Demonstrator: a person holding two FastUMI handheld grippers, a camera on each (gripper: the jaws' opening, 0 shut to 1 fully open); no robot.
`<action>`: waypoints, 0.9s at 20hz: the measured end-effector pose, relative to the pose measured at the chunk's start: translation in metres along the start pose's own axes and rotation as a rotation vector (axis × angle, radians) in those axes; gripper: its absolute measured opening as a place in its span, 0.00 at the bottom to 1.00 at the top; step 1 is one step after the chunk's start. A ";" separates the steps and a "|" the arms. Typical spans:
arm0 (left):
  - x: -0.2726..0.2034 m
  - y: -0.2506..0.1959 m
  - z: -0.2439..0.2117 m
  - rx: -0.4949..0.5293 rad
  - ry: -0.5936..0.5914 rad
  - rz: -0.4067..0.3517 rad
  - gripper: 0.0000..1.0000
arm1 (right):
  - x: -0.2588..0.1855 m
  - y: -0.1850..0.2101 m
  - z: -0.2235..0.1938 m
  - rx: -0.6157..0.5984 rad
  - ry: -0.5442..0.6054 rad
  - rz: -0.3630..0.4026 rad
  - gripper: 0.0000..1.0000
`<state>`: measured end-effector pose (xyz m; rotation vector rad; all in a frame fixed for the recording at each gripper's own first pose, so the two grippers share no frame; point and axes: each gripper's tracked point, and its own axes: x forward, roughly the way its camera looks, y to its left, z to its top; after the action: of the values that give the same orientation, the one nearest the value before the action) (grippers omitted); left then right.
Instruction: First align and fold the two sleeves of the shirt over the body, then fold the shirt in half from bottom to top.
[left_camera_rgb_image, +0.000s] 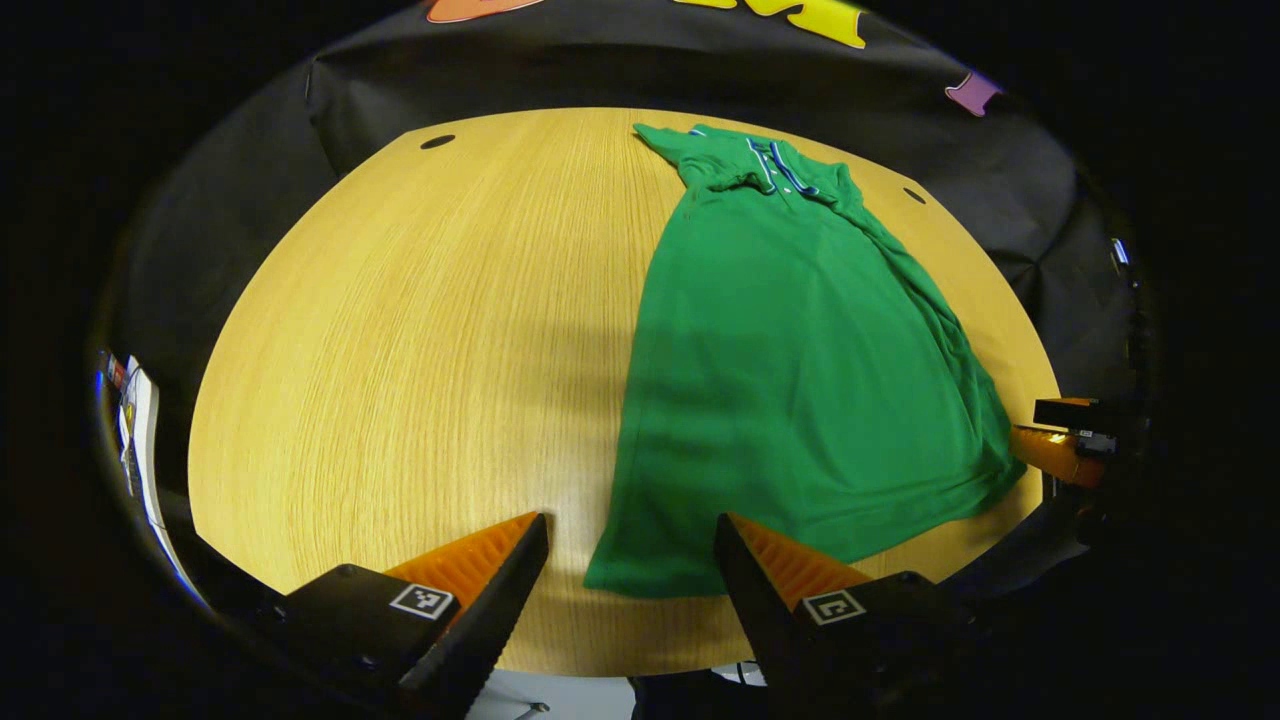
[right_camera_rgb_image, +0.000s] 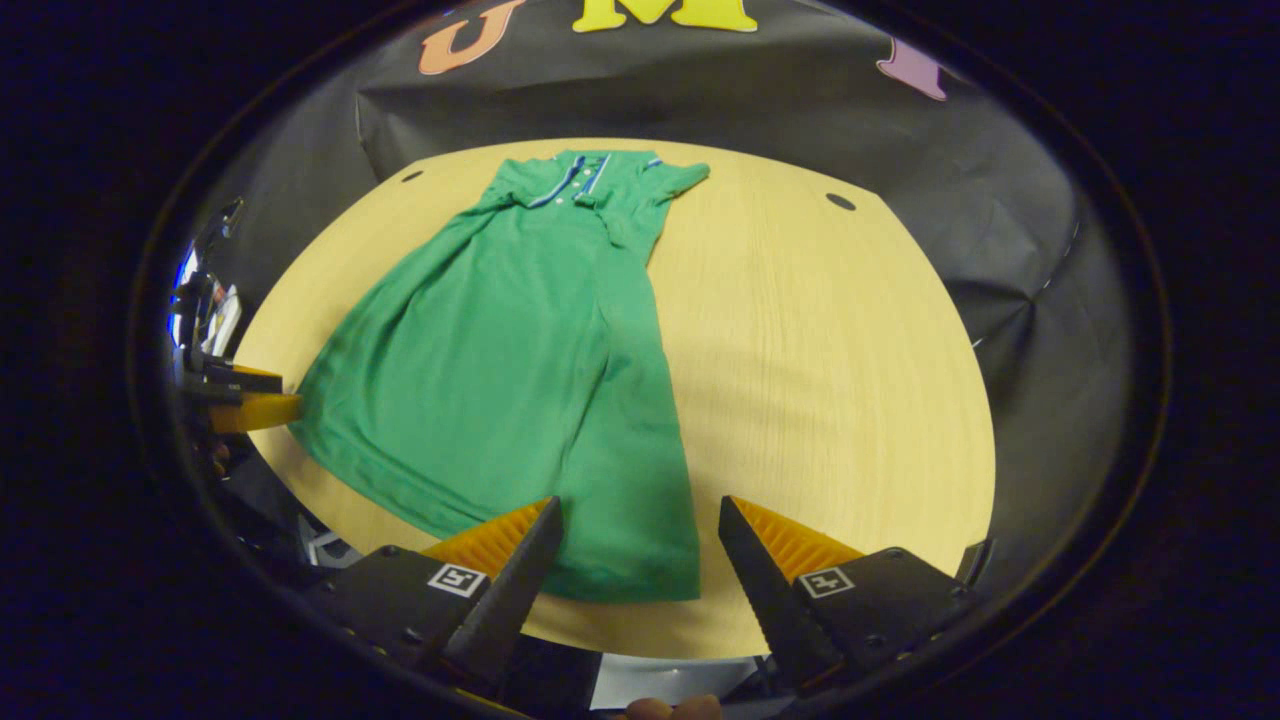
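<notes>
One green shirt (left_camera_rgb_image: 790, 380) lies flat on the wooden table (left_camera_rgb_image: 400, 350), with its collar at the far side near the booth wall and its bottom hem at the near edge. The collar has a buttoned placket with blue and white stripes, and the buttons are too small to count. Both sleeves seem already folded in over the body, so the shirt looks like a long narrow shape, wider at the hem. Two grippers are in the scene. The left gripper (left_camera_rgb_image: 632, 560) hovers over the near edge of the table with its fingers spread wide apart, and it holds nothing; the left corner of the hem lies between and just beyond its fingertips. The right gripper (right_camera_rgb_image: 640, 545) is also wide open and holds nothing, and the right corner of the hem lies between its fingers. In the left gripper view the other gripper shows at the right border, near the hem's far corner. Each gripper carries two small square black-and-white markers; I cannot read any writing on them. The table is light wood with a rounded outline and two small dark holes (right_camera_rgb_image: 841, 202) near its far corners. Black cloth (right_camera_rgb_image: 700, 90) stands behind the table.
</notes>
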<state>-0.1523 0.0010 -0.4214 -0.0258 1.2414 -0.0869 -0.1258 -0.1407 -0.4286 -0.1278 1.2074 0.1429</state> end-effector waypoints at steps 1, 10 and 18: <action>0.003 -0.002 0.001 0.005 0.004 0.000 1.00 | 0.003 0.002 -0.004 0.011 0.011 0.010 0.96; -0.003 0.006 -0.018 0.020 0.046 0.039 1.00 | 0.019 0.007 -0.023 0.037 0.023 0.039 0.96; -0.001 -0.014 -0.021 0.024 0.099 0.003 0.47 | 0.020 0.025 -0.017 0.068 0.039 0.067 0.25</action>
<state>-0.1736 -0.0124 -0.4264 0.0014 1.3392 -0.1020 -0.1390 -0.1180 -0.4535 -0.0309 1.2544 0.1590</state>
